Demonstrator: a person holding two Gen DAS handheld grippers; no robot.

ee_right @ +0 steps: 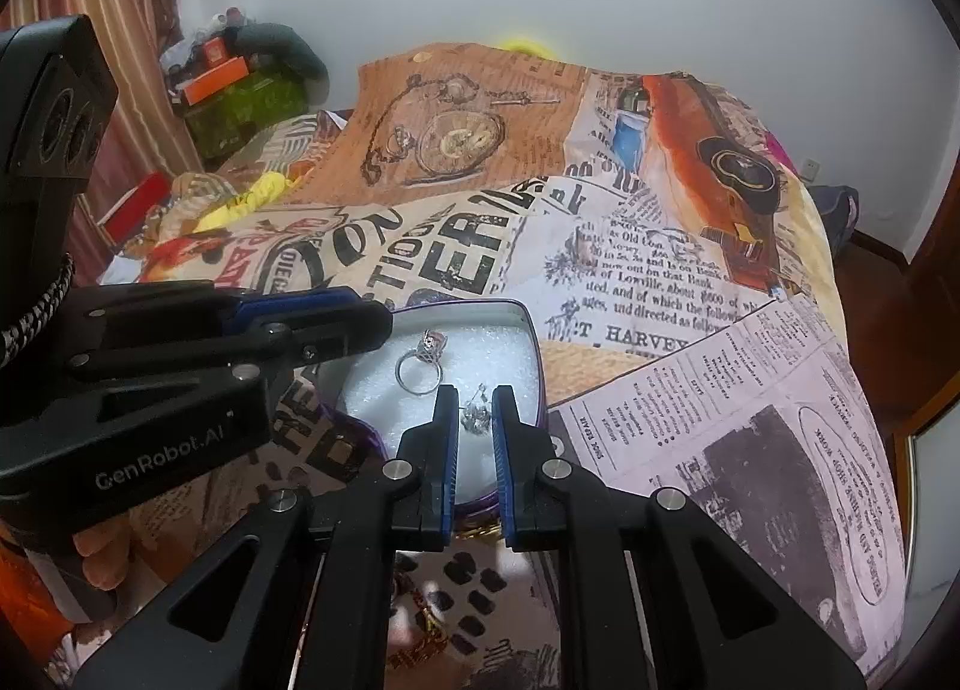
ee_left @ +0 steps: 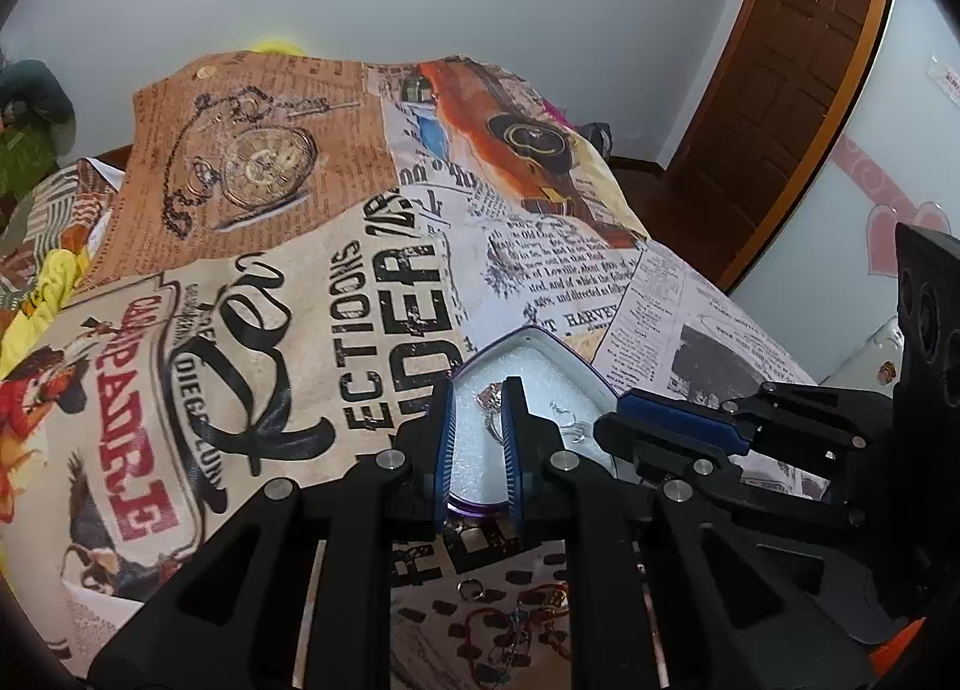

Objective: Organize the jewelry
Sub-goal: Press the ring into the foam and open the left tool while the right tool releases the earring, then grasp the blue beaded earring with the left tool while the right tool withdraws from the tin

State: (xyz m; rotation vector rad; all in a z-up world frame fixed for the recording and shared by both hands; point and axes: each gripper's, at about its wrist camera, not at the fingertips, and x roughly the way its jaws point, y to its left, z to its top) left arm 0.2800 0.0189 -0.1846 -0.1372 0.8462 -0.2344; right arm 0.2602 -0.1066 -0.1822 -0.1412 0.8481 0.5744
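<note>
- Right wrist view: nearest the lens, loose jewelry (ee_right: 429,618) lies on the bed cover (ee_right: 690,366), under the right hand-held gripper (ee_right: 475,414).
- Its jaws stand a little apart around a small silver earring (ee_right: 477,417) on the white foam of the tin (ee_right: 531,330); they do not look clamped on it.
- Just beyond, a silver ring (ee_right: 420,369) with a pink stone rests on the same foam.
- The left hand-held gripper (ee_right: 360,318) reaches in from the left over the tin's rim; in the left wrist view its jaws (ee_left: 478,408) are parted above the ring (ee_left: 489,396), holding nothing.
- Risk, as I judge it: the two grippers are close together, so a careless move could knock them, flick the earring off the foam, or tip the tin on the soft bed.
- Both tools point forward and down into the tin.
</note>
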